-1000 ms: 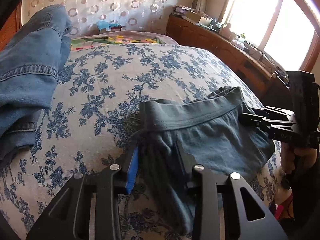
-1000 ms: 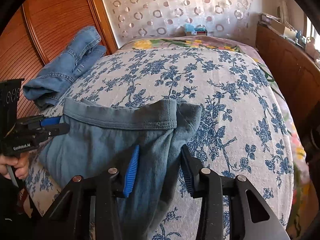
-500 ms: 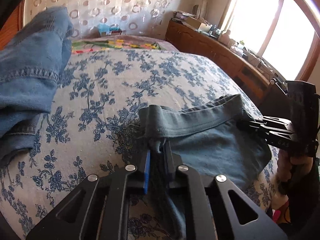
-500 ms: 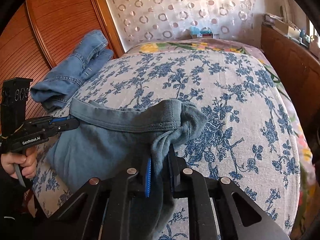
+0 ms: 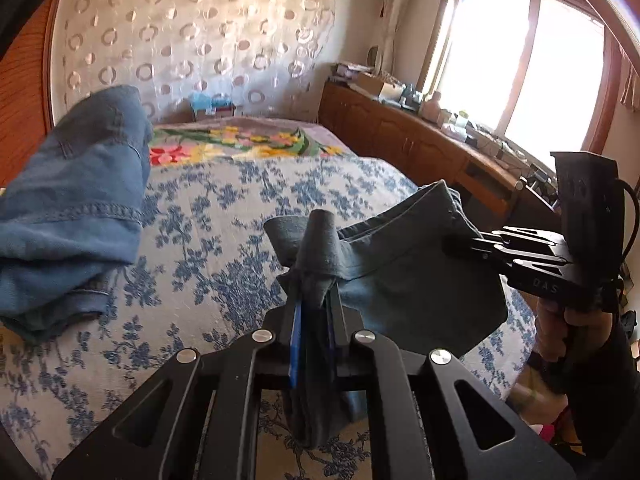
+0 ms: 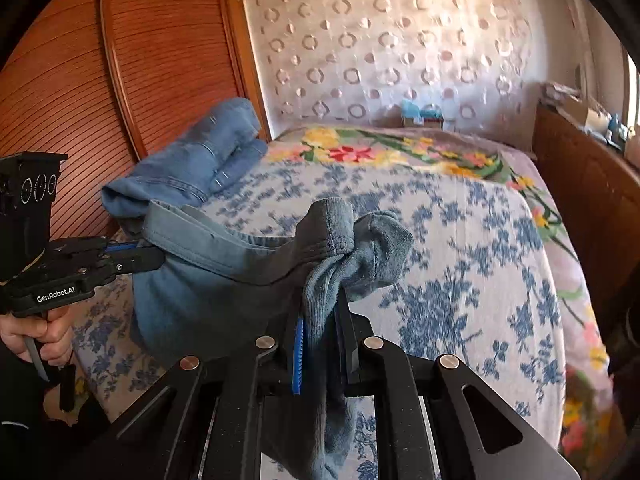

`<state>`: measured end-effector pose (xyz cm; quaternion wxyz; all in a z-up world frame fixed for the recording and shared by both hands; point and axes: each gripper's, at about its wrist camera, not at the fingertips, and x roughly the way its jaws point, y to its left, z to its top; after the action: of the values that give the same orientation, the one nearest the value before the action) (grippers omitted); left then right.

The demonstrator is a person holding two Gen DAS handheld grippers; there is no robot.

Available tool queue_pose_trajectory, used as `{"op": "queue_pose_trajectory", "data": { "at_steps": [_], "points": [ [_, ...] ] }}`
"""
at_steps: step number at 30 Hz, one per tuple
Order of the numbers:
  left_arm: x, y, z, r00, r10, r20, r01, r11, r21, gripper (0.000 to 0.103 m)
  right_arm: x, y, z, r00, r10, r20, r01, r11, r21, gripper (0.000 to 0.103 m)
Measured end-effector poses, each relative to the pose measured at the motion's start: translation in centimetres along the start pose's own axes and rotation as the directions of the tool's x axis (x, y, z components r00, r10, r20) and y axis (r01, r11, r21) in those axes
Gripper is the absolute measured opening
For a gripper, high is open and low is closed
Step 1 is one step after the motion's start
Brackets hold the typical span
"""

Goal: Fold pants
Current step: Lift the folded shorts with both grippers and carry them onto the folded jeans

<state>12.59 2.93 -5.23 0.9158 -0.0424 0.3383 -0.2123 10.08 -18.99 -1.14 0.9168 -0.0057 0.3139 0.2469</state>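
Observation:
The grey-blue pants (image 5: 400, 280) hang by their waistband between my two grippers, lifted off the bed. In the left wrist view my left gripper (image 5: 314, 300) is shut on one bunched waistband corner, with cloth sticking up past the fingertips. My right gripper (image 5: 460, 242) pinches the opposite corner at the right of that view. The right wrist view shows the right gripper (image 6: 320, 308) shut on its corner of the pants (image 6: 220, 280), with cloth trailing down between the fingers. There the left gripper (image 6: 156, 254) grips the waistband at the left.
A pile of blue jeans (image 5: 72, 200) (image 6: 192, 172) lies at the bed's left side, beyond the pants. The blue floral bedspread (image 5: 220, 220) (image 6: 460, 260) stretches ahead. A wooden cabinet (image 5: 400, 140) lines the right side, a wooden wardrobe (image 6: 140, 60) the left. A hand (image 6: 36, 332) holds each gripper.
Both grippers went from open around the waistband corners to shut on them. They then rose, lifting the pants' top edge off the bed.

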Motion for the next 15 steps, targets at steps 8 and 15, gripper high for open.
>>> {"op": "queue_pose_trajectory", "data": {
  "at_steps": [8,15],
  "points": [
    [-2.3,0.9,1.2,0.997,0.032,0.064,-0.032,0.999,-0.006,0.011,-1.4,1.2,1.9,0.999,0.012,0.052,-0.009,0.999,-0.051,0.012],
    [-3.6,2.8,1.9,0.994,0.061,0.091,-0.06,0.998,-0.011,0.011,-0.1,2.5,4.1,0.996,0.029,0.081,-0.019,0.994,-0.11,0.012]
  ]
}}
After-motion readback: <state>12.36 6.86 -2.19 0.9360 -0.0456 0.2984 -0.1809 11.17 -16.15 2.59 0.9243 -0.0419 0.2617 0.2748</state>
